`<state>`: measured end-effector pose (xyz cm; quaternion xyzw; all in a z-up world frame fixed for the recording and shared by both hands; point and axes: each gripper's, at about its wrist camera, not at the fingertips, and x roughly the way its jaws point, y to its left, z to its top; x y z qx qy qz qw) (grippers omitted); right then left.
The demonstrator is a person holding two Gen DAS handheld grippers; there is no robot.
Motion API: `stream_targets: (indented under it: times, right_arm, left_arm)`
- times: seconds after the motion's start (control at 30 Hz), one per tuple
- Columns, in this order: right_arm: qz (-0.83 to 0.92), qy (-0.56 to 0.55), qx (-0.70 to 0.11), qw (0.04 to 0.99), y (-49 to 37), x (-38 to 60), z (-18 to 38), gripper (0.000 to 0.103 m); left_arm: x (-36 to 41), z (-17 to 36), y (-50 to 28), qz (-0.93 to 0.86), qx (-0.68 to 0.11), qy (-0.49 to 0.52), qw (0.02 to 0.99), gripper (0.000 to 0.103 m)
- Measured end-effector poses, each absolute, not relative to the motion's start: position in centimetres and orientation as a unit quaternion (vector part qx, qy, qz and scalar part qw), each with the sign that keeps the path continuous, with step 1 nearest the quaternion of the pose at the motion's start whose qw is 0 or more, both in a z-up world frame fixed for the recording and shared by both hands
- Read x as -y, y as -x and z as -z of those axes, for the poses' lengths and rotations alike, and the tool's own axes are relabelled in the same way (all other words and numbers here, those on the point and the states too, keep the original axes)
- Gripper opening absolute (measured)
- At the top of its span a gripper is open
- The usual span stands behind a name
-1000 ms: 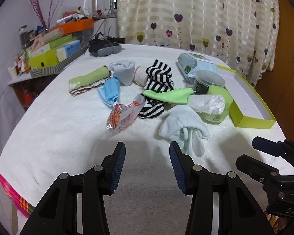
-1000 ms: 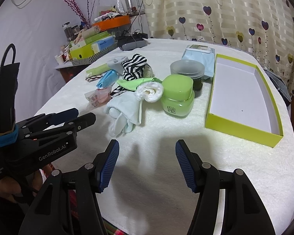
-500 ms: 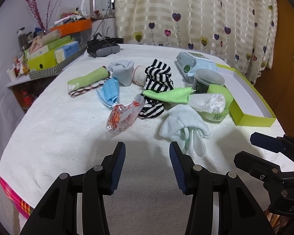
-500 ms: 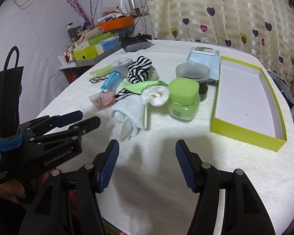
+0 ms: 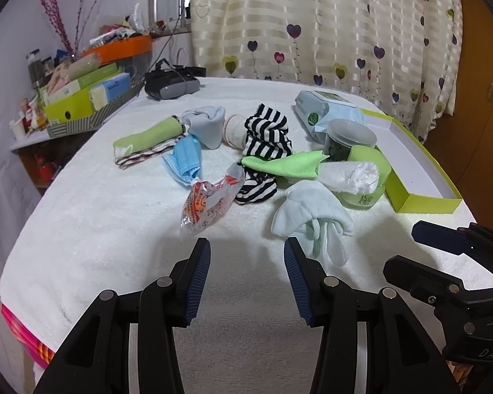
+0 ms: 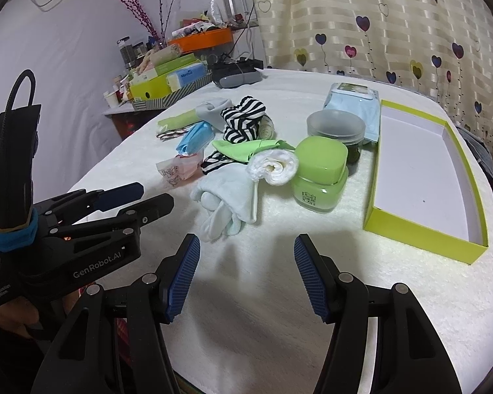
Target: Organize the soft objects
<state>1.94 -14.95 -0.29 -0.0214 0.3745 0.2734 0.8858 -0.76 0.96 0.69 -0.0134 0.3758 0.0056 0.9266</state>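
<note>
Soft things lie in a loose heap on the white towel-covered table (image 5: 98,229): a pale mint sock (image 5: 307,210) (image 6: 228,193) nearest me, a striped black-and-white cloth (image 5: 268,134) (image 6: 243,120), a lime green cloth (image 5: 282,165), a white rolled cloth (image 5: 351,175) (image 6: 274,165), a blue face mask (image 5: 185,161), a grey sock (image 5: 203,123) and a green folded cloth (image 5: 148,138). My left gripper (image 5: 246,256) is open and empty, just short of the mint sock. My right gripper (image 6: 246,256) is open and empty too, beside it on the right.
An empty lime green box (image 6: 420,177) with a white floor lies at the right. A green jar (image 6: 320,177), a clear lidded tub (image 6: 335,129), a wet-wipe pack (image 6: 353,106) and a printed plastic packet (image 5: 210,200) sit among the cloths. A cluttered shelf (image 5: 82,92) stands far left.
Both grippers have barely shifted and stay open. The right view has crept slightly nearer the heap.
</note>
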Motion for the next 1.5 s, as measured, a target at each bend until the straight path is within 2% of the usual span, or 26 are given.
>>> stream_targets:
  times: [1.5]
  right_arm:
    - [-0.295, 0.016, -0.400, 0.868, -5.3, 12.0, 1.7, 0.061]
  left_arm:
    - [-5.4, -0.5, -1.1, -0.009, -0.362, 0.051, 0.931, 0.046]
